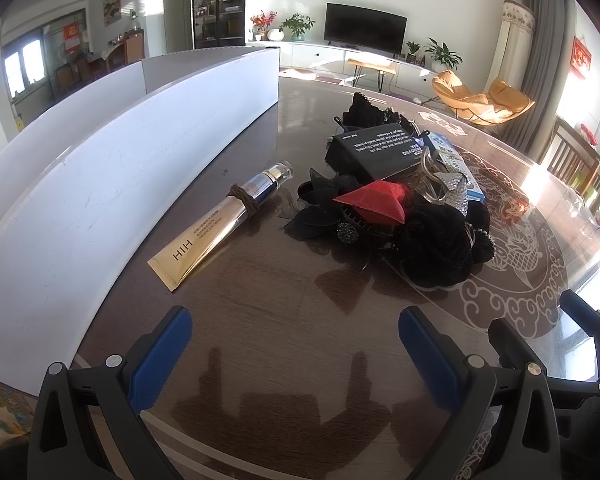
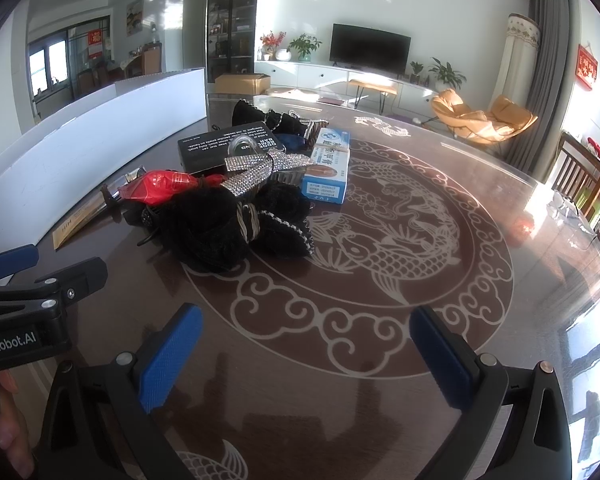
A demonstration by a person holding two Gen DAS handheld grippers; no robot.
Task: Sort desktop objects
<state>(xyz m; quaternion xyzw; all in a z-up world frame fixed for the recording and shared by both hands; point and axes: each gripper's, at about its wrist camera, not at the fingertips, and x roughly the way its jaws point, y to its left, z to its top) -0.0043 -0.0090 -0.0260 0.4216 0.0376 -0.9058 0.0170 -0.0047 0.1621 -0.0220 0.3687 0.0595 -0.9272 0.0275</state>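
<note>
desktop objects lie in one heap [image 1: 400, 204] on the dark round table [image 1: 260, 320], ahead of both hand-held grippers. the heap holds black fabric hair accessories, a red faceted clip [image 1: 376, 200], a black soap box [image 1: 370, 152], a blue-and-white medicine box [image 2: 328, 166] and a rhinestone bow [image 2: 260, 168]. a gold cosmetic tube [image 1: 216, 228] lies apart from the heap, on its left, between it and the white divided tray [image 1: 100, 184].

left gripper [image 1: 296, 344]: jaws spread wide, nothing between the blue pads. right gripper [image 2: 306, 352]: jaws spread wide, also empty. both hover low over bare tabletop, short of the heap.

key relation: the tube lies ahead and slightly left of the left gripper. its long axis runs diagonally, flat crimped end nearest the gripper, capped end pointing away and to the right. a brown hair tie [image 1: 246, 198] is wrapped round its middle. the left gripper is judged the nearer one to the tube; the right gripper faces the black fabric pieces and the medicine box.

clearance: bare table lies between the left gripper and the tube, so a straight forward approach looks unobstructed. the tray wall runs close along the tube's left side, roughly parallel to it; the heap sits just beside its capped end. judged best grasp is across the tube body, with jaws turned square to the diagonal axis. the table edge is well apart from the heap.
</note>
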